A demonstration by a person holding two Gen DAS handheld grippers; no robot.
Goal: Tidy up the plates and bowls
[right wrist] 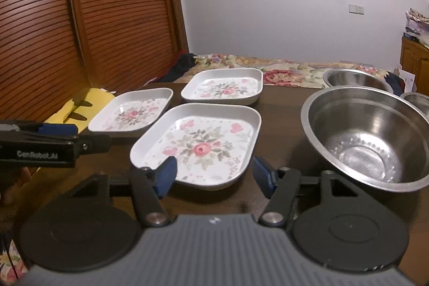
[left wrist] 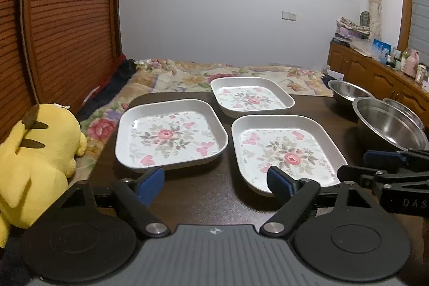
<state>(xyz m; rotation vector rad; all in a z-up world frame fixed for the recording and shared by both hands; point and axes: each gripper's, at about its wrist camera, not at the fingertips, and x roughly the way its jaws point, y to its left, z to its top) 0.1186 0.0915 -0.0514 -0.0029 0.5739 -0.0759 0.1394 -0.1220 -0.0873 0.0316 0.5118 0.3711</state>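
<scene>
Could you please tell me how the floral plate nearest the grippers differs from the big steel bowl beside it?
The nearest floral plate is squarish with rounded corners; the large steel bowl is round. The plate is shallow and flat-bottomed, the bowl deep with sloping walls. The plate is white with a pink rose print, the bowl bare shiny metal. Both sit upright and empty on the dark table, apart from each other.

Three white square plates with pink rose and butterfly prints lie flat and apart on the dark desk: one at 10 o'clock (left wrist: 171, 134), one at 12 o'clock (left wrist: 252, 96), the nearest at 4 o'clock (left wrist: 288, 152). At 2 o'clock, three empty steel bowls cluster: the large bowl (right wrist: 367, 138) tilted, the far bowl (right wrist: 354, 78), and a small bowl (right wrist: 418, 101).
</scene>
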